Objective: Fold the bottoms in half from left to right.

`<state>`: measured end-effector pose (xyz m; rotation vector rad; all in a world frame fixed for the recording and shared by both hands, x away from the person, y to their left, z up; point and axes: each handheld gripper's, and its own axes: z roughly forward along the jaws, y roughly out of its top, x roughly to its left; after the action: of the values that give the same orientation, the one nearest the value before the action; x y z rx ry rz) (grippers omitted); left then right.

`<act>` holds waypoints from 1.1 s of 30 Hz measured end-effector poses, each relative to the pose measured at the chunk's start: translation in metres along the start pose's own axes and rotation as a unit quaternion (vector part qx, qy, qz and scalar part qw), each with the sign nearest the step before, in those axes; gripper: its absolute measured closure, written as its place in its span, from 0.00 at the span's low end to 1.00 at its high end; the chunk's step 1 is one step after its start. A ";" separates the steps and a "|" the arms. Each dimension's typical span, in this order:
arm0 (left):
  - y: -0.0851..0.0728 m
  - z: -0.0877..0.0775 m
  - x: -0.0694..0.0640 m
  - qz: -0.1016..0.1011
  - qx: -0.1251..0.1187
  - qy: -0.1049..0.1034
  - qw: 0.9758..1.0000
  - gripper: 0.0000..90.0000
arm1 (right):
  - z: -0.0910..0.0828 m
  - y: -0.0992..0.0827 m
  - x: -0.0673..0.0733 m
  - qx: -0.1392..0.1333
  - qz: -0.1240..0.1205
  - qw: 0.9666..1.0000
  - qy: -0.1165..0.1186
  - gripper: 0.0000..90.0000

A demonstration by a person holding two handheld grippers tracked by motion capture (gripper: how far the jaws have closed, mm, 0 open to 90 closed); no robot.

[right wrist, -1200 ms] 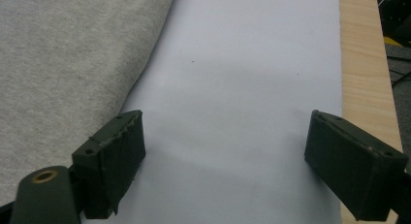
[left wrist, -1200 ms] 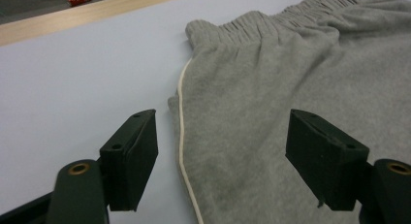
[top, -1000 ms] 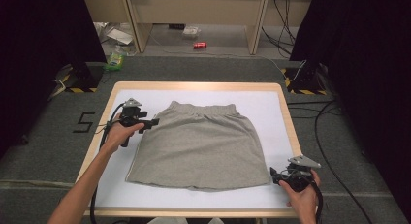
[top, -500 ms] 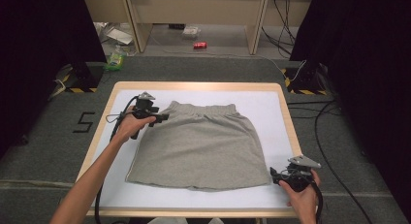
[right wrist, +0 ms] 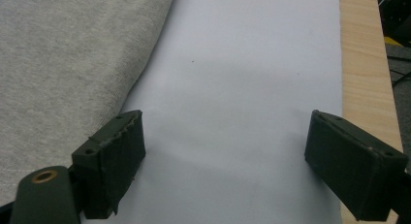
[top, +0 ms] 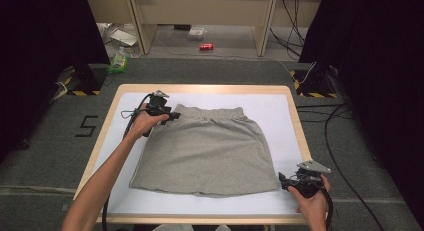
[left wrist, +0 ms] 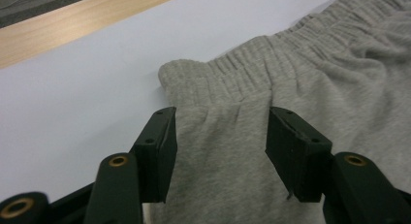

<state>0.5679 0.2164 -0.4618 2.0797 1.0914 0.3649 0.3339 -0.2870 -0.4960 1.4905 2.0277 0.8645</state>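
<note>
You have a plain heather-grey skirt [top: 207, 151] with a ribbed waistband in the same grey, lying on a white surface [top: 270, 111] edged in pale wood. Your tongs [left wrist: 220, 151] are black with brass-coloured rivets.

1. Left gripper [top: 170, 114] slid across the white table surface [top: 270, 111] from beside the grey ribbed-waist fabric skirt [top: 207, 151] to its far-left waistband corner [left wrist: 184, 78].
2. Jaws narrowed meanwhile, straddling fabric below that corner, not yet pinching.
</note>
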 end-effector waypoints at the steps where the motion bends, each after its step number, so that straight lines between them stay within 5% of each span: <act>1: 0.000 0.001 0.001 -0.001 0.001 0.002 1.000 0.50 | 0.000 0.000 0.000 0.000 0.000 1.000 0.000 0.17; 15: -0.002 0.021 0.012 -0.014 0.031 0.019 0.999 0.59 | 0.000 0.000 0.000 0.000 0.000 1.000 0.000 0.17; 22: -0.002 0.026 0.012 0.002 0.045 0.027 0.999 0.71 | 0.000 0.000 0.000 0.000 0.000 1.000 0.000 0.17; 27: 0.000 0.026 0.012 -0.005 0.053 0.032 0.998 0.81 | 0.000 0.000 0.000 0.000 0.000 1.000 -0.001 0.17; 33: 0.005 0.028 0.006 0.018 0.074 0.049 0.996 0.85 | -0.001 0.000 0.001 -0.002 -0.004 1.000 -0.002 0.19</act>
<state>0.5897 0.2054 -0.4775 2.2331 1.1710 0.4181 0.3330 -0.2861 -0.4955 1.4793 2.0284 0.8610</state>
